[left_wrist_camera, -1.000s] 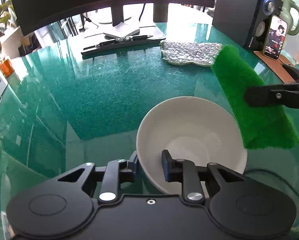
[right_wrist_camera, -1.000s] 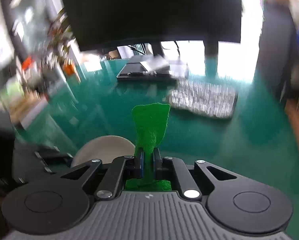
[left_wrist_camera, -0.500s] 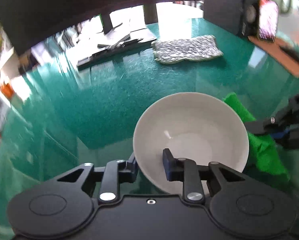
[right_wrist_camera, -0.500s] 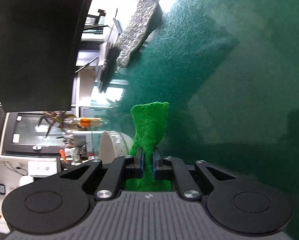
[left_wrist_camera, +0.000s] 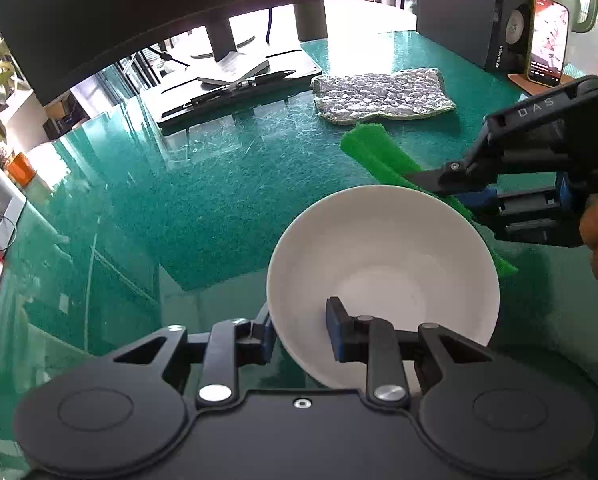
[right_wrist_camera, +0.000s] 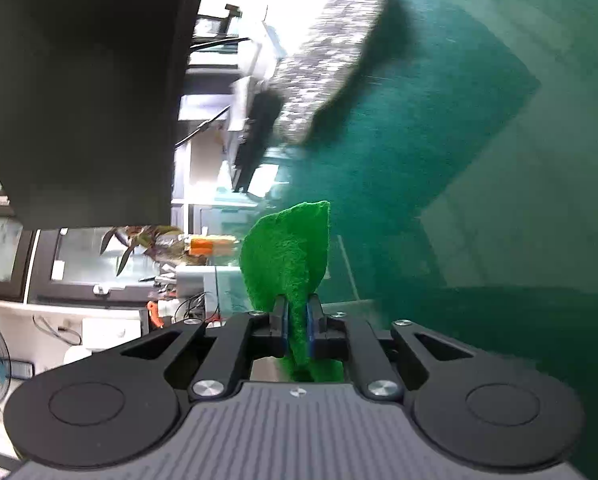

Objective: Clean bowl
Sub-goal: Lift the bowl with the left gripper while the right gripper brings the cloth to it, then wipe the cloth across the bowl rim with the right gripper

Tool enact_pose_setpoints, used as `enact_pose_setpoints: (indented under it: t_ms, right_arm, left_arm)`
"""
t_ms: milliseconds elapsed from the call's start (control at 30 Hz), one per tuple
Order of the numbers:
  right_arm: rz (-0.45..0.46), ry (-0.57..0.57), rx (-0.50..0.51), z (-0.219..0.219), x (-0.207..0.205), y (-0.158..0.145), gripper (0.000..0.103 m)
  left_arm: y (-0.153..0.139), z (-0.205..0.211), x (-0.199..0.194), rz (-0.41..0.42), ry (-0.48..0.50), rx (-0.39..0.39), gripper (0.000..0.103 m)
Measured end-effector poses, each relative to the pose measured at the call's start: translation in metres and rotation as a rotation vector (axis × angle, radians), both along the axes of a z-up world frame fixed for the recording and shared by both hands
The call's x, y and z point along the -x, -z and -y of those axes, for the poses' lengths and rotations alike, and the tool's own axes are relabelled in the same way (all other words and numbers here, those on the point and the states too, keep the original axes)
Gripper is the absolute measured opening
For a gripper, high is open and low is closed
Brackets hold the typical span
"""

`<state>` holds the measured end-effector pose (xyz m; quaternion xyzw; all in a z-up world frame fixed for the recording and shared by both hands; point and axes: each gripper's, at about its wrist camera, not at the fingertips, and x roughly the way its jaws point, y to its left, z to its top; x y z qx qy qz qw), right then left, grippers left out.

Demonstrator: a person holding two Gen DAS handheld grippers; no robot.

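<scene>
Risk: bowl [left_wrist_camera: 383,264] is pinched only at its near rim, so scrub force from the pad [left_wrist_camera: 379,156] could lever it out or tip it; keep pressure light, directed toward the L grip. L gripper [left_wrist_camera: 299,332] jaws narrow, clamped on the rim, one inside, one outside. R gripper [right_wrist_camera: 297,328] jaws nearly closed, holding pad beside bowl's far-right rim, above bench [left_wrist_camera: 203,208].

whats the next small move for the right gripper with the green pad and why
Probably tip the right gripper down and bring the green scouring pad over the rim into the white bowl. The pad is clamped but sits outside, behind the far rim, while the left gripper already pinches the near rim to steady it.
</scene>
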<state>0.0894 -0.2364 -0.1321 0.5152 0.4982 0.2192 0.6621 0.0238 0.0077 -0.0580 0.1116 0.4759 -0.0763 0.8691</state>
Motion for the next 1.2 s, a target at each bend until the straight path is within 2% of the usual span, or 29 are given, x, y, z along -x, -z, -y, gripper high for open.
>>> enact_pose_setpoints:
  t_ms: [267,433,633,800,1000,1200]
  right_arm:
    - [-0.079,-0.028,-0.008,0.023,0.038,0.007,0.010]
    - [-0.079,-0.014,0.017,0.014,0.023,0.008,0.010]
    - [0.005,-0.066,0.026,-0.010,-0.009,-0.002,0.011]
    - [-0.017,-0.064,0.030,0.006,0.011,-0.002,0.011]
    - [-0.072,-0.117,0.061,0.022,0.047,-0.001,0.011]
    - [-0.048,-0.131,0.116,0.006,0.018,0.000,0.011]
  left_arm:
    - [-0.001,-0.003,-0.002,-0.011,0.003,0.018,0.027]
    - [0.000,-0.003,0.000,-0.005,0.014,0.018,0.027]
    - [0.001,-0.002,0.001,0.004,0.019,0.017,0.027]
    - [0.001,-0.002,0.001,0.004,0.023,0.029,0.028]
    - [0.001,-0.004,0.002,0.010,0.033,0.035,0.028]
    - [0.002,-0.004,0.003,0.017,0.036,0.037,0.028]
